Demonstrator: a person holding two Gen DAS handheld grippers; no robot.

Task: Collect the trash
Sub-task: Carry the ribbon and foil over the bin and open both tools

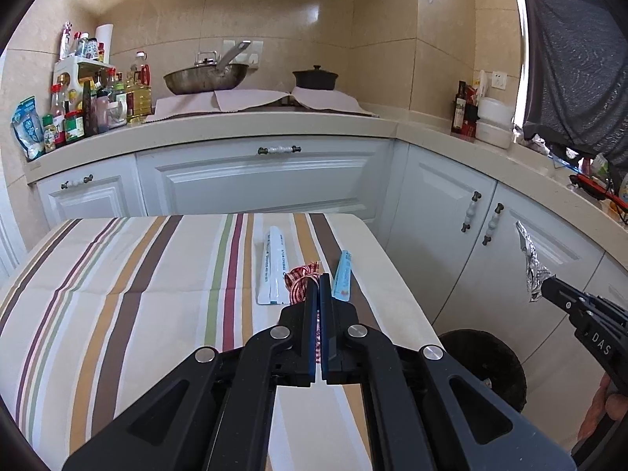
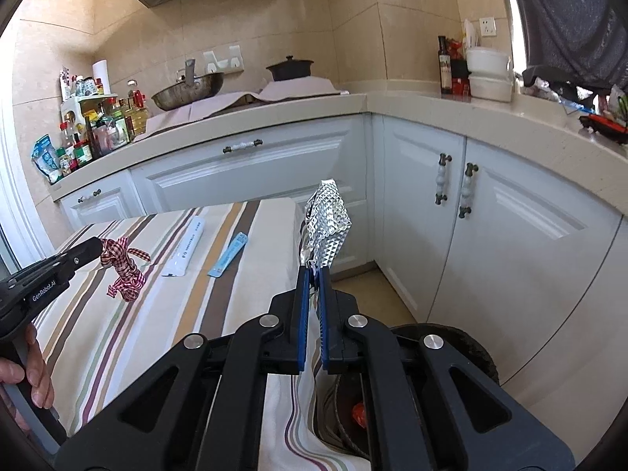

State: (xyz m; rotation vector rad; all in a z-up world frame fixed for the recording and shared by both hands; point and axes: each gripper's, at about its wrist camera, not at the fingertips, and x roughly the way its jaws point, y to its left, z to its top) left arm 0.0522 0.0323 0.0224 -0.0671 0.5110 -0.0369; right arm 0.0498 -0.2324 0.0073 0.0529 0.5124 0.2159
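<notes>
My left gripper (image 1: 318, 280) is shut on a red-and-white checked ribbon (image 1: 299, 283), lifted above the striped tablecloth (image 1: 137, 294); the right wrist view shows that ribbon (image 2: 125, 269) dangling from the left gripper (image 2: 98, 250). My right gripper (image 2: 313, 271) is shut on a crumpled silver foil wrapper (image 2: 329, 224), held up past the table's right edge. The left wrist view shows this foil (image 1: 530, 265) at the right gripper (image 1: 546, 288). A white sachet (image 1: 271, 267) and a light-blue sachet (image 1: 342, 275) lie on the cloth. A dark round bin (image 1: 486, 365) stands on the floor right of the table.
White cabinets (image 1: 255, 180) and a beige counter (image 1: 274, 123) wrap around behind and to the right. A wok (image 1: 206, 78), a black pot (image 1: 315, 77) and several bottles (image 1: 94, 106) stand on the counter. Something red (image 2: 359, 414) lies inside the bin (image 2: 451, 343). A hand (image 2: 27, 369) grips the left tool.
</notes>
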